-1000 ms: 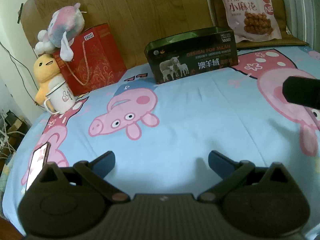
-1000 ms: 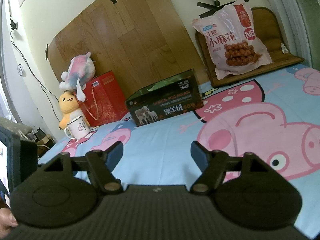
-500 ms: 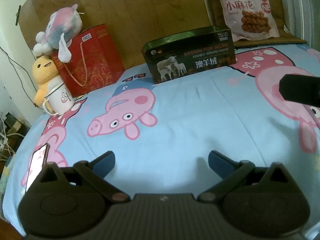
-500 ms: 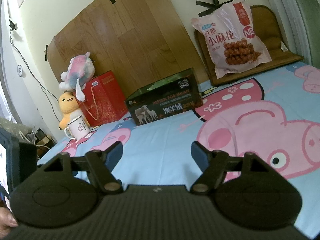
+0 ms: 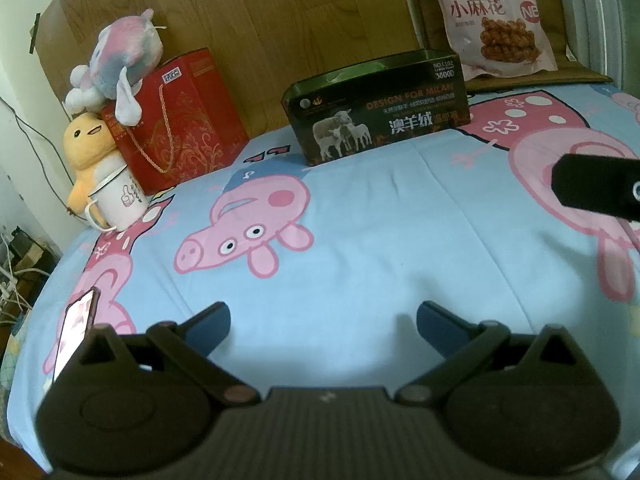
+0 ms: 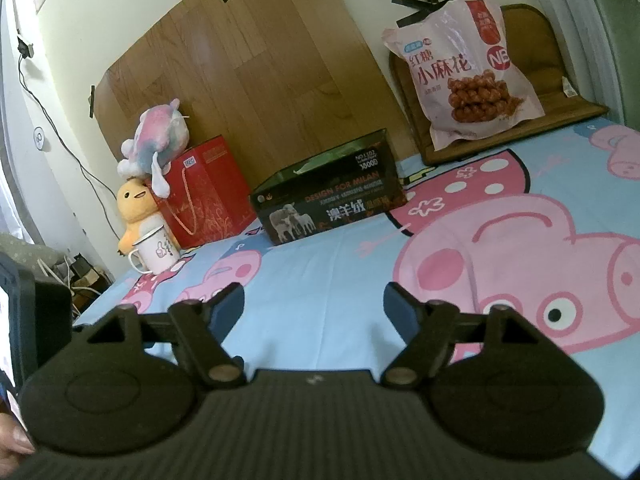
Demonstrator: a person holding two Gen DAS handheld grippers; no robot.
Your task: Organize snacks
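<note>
Way ahead of both tongs [image 6: 314, 304], spread wide and empty: snack bag [image 6: 466, 74]. Probably light, crinkly, slippery. Best pinched by the top seam.

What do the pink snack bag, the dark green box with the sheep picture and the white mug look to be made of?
Snack bag: thin glossy plastic film, wrinkled and shiny, leaning against the brown cushion.
Dark green box: probably printed metal tin, going by its sheen and rounded corners; coated card is possible.
White mug: looks like enamel, with a thin dark rim; ceramic cannot be ruled out.
</note>
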